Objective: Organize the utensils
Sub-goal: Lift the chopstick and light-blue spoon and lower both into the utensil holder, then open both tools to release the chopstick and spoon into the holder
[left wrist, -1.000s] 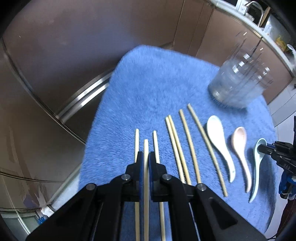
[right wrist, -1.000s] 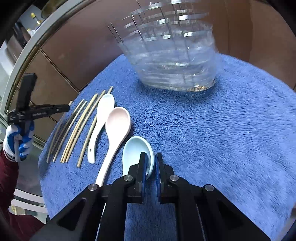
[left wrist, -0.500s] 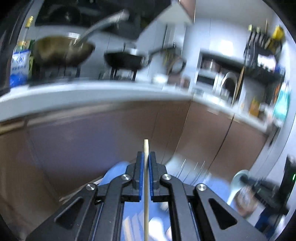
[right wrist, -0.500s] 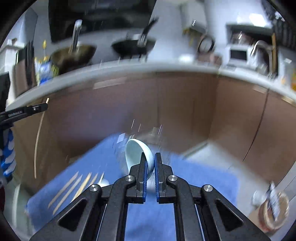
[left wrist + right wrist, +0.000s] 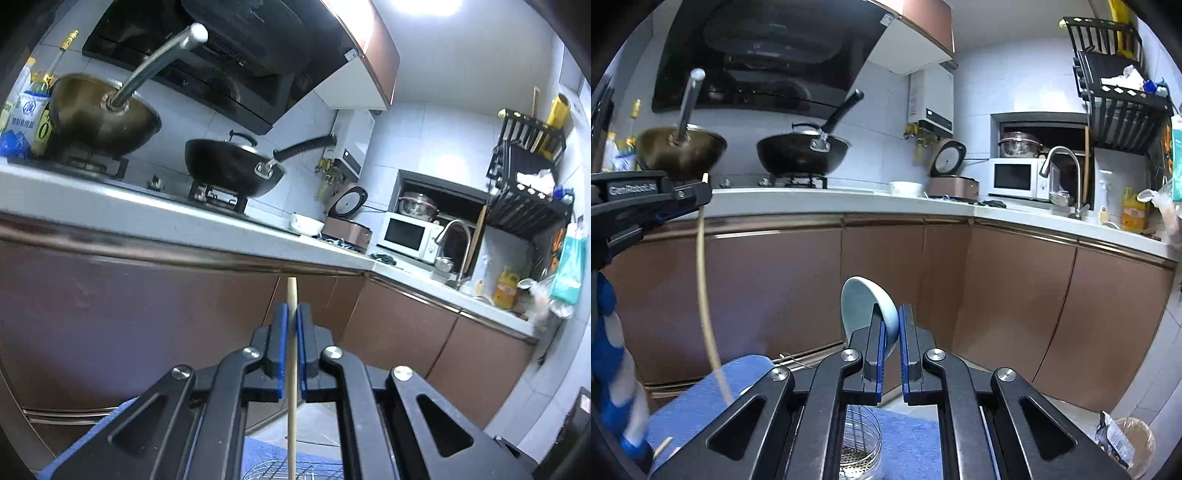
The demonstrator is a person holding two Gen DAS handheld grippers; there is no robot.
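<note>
My left gripper (image 5: 291, 314) is shut on a wooden chopstick (image 5: 292, 384) that hangs upright through its jaws; it also shows in the right wrist view (image 5: 705, 288), held by the left gripper (image 5: 698, 194) high above the blue towel (image 5: 701, 395). My right gripper (image 5: 890, 317) is shut on a light-blue ceramic spoon (image 5: 866, 314), bowl end up. The clear utensil holder (image 5: 858, 443) stands below, between the right gripper's arms; its rim shows in the left wrist view (image 5: 273, 470). Ends of other chopsticks (image 5: 663, 445) lie on the towel.
Brown cabinet fronts (image 5: 997, 295) and a white counter (image 5: 849, 203) with two woks (image 5: 801, 149), a microwave (image 5: 1015, 177) and a faucet (image 5: 1060, 173) fill the background. A bin (image 5: 1130, 446) stands on the floor at lower right.
Both grippers have lifted off the towel and tilted up to level: the left carried a chopstick up, the right carried the blue spoon up over the clear holder.
</note>
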